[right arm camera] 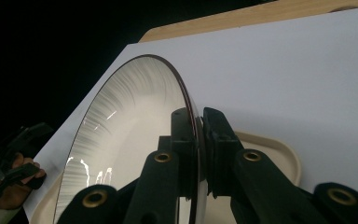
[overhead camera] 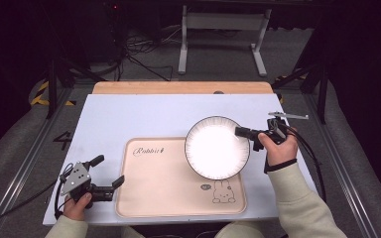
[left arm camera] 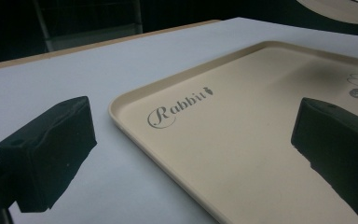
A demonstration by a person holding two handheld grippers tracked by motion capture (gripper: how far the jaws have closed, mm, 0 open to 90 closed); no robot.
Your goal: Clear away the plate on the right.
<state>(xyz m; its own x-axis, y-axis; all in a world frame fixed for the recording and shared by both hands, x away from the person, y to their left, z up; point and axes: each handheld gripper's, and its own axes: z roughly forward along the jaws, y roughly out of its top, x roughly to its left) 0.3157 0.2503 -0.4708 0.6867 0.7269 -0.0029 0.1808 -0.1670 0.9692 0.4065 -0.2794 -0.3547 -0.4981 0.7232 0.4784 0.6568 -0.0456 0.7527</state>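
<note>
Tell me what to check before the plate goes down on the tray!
1. Grip on the plate: the right gripper pinches its rim between both jaws. Ok.
2. Plate over the tray: most of it is, but its right edge pokes past the tray's side. Not ok yet.
3. Landing spot: the tray's middle is bare. Ok.
4. Left gripper: open, holding nothing, jaws either side of the tray's left edge, away from the plate. Ok.
5. Plate height: whether it already touches the tray. Cannot tell.
6. Tray flat on the table: looks so. Ok.
</note>
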